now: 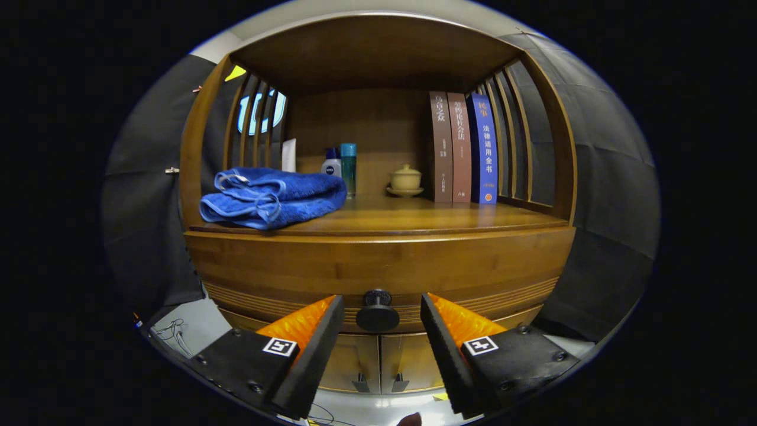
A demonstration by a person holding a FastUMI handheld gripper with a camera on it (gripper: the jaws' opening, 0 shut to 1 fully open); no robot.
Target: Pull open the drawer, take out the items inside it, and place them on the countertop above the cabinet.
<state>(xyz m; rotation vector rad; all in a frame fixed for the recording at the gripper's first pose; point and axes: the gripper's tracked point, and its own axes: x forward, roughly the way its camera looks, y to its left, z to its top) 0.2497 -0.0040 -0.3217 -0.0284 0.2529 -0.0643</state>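
A wooden cabinet faces me, its drawer front closed under the countertop. A round black knob sticks out from the drawer's middle. My gripper is open, and the knob sits in the gap between its two fingertips, with space on both sides. What the drawer holds is hidden. A folded blue towel lies on the left part of the countertop.
At the back of the countertop stand a white bottle, a teal bottle, a lidded cup on a saucer and three upright books. Slatted side walls enclose the shelf. Two small cabinet doors sit below the drawer.
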